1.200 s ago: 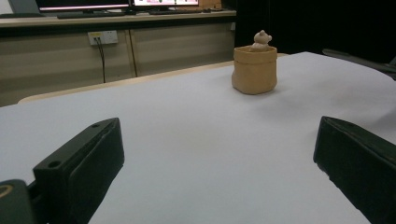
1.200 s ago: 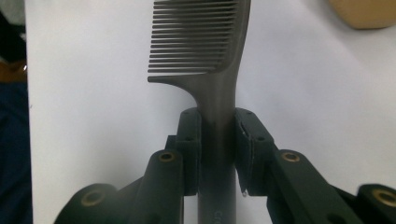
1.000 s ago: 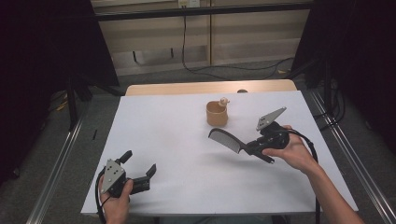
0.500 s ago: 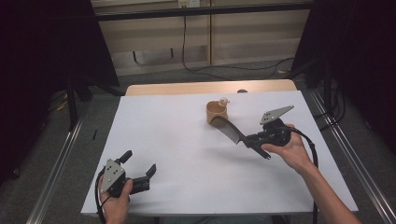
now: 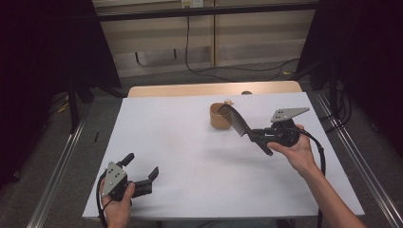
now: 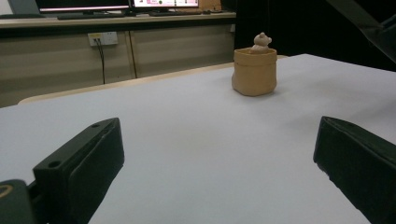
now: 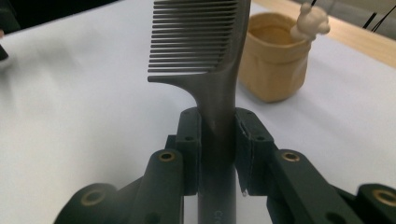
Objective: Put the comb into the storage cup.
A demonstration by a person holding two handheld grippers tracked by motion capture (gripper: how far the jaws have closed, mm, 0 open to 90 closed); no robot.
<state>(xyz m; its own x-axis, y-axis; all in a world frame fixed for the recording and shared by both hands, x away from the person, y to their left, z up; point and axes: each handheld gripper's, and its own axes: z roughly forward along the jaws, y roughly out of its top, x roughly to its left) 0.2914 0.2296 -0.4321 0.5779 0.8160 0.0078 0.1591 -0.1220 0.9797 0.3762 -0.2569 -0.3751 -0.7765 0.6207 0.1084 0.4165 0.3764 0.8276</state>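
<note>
One comb (image 7: 205,56) – dark grey, smooth hard plastic by the look, a single row of fine straight teeth along one edge and a thick handle that tapers toward the grip. The right gripper (image 7: 217,140) clamps that handle between its two black jaws, pads pressed on both sides; matte black jaw blocks with brass-coloured screw holes. In the high view the comb (image 5: 236,121) is off the table, angled up and away from the right gripper (image 5: 256,137), its toothed end over or just beside the rim of the pot (image 5: 219,115) – I cannot tell whether they touch. One pot, tan, soft-looking, sack-shaped with a rolled rim, standing upright at the far middle of the table (image 5: 190,156). One small pale figurine (image 7: 310,21) sticks up at the pot's rim, rounded and glossy. The table is covered by a plain white matte sheet, with a wood edge at the far side. The left gripper (image 5: 141,172) sits low at the near left corner, its two blocky black jaws spread wide with nothing between them; a grey three-cornered plate on top.
</note>
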